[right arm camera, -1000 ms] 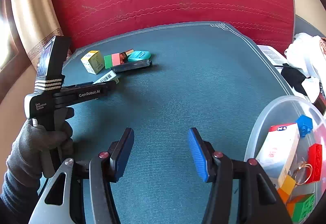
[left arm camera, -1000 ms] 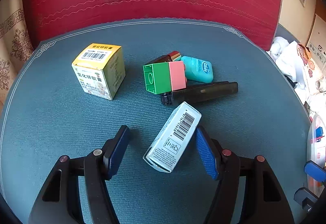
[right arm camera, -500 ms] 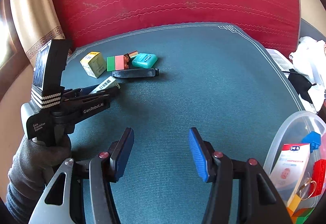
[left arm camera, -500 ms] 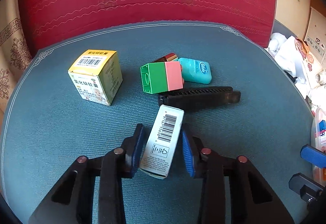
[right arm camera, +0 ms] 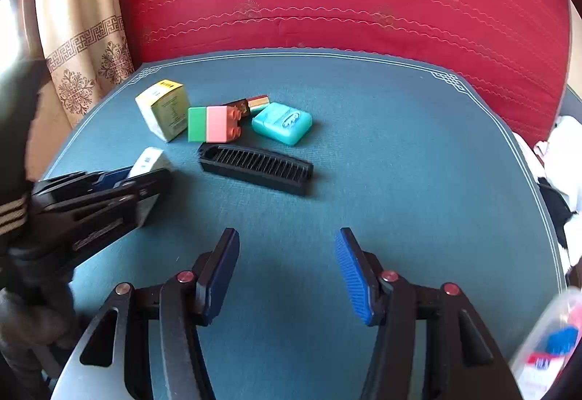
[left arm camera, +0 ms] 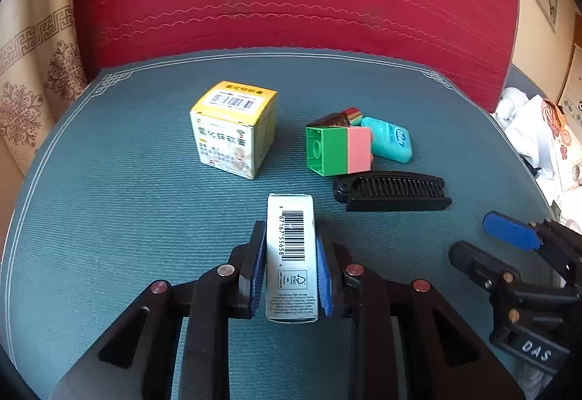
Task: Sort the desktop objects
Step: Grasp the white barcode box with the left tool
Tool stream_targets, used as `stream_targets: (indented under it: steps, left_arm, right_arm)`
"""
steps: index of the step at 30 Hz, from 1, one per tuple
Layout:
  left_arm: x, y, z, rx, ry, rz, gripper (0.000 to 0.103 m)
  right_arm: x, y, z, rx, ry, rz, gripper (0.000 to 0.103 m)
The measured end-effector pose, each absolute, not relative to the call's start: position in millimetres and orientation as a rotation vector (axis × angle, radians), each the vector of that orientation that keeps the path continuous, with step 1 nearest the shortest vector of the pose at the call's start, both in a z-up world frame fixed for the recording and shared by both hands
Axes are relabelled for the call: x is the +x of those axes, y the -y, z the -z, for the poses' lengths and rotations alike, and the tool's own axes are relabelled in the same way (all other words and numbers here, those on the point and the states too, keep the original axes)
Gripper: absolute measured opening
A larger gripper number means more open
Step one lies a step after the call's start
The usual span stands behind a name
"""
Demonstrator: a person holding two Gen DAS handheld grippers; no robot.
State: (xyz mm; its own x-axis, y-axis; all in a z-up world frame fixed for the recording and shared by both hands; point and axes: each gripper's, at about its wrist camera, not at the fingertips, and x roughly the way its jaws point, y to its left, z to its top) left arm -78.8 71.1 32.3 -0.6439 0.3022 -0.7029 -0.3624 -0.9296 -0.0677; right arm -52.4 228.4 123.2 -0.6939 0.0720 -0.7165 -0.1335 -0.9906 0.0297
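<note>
My left claw (left arm camera: 291, 254) is closing on the white carton (left arm camera: 291, 247), pads pressing its sides, on the blue mat (left arm camera: 109, 200); my right claw (right arm camera: 287, 276) hangs half-open, empty

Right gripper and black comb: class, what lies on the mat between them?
Nothing: in the right wrist view, only bare blue mat lies between the open right gripper and the black comb.

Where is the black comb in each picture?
Left wrist view: the black comb lies right of centre, just below the green and pink block.
Right wrist view: the comb lies left of centre, below the same block.
Shared landmark: the green and pink block.
</note>
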Motion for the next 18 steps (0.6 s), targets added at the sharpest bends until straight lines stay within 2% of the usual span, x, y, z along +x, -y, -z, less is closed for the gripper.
stream_targets:
  steps: [8, 18]
  left_arm:
    - [-85.0, -66.3, -30.5, -1.083, -0.054, -2.567, 0.027]
    - [-84.0, -54.9, -29.0, -1.098, -0.009, -2.564, 0.027]
  right_arm:
    - [-102.7, -241.7, -120.6, -1.205, -0.107, -2.898, 0.060]
    - [-121.8, -242.1, -118.7, -1.316, -0.140, -3.002, 0.067]
